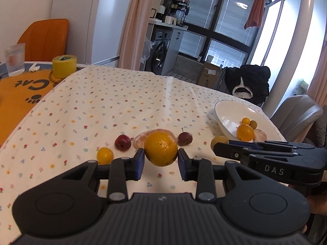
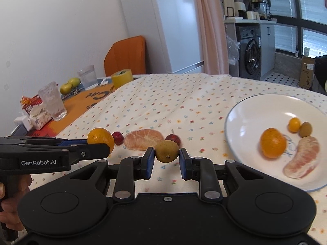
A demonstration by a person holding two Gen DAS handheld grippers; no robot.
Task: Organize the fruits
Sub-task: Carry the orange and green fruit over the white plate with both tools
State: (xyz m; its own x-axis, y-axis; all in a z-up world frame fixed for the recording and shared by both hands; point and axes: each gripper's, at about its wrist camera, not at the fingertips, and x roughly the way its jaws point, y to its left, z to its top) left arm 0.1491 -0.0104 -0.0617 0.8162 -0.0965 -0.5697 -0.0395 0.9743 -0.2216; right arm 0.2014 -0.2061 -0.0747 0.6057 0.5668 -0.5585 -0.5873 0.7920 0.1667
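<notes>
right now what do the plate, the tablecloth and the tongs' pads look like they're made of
Plate: probably glazed ceramic, glossy white with window glare and a thin blue rim.
Tablecloth: looks like woven cotton, matte, creased, with a small flower print.
Pads of the right tongs: blue, matte, likely rubber or soft plastic.

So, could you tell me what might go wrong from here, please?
1. The left gripper brackets the orange with small gaps; round fruit may roll away as the fingers close.
2. The right gripper brackets the small green fruit alike.
3. The plate is filling; dropped fruit could knock others.
</notes>
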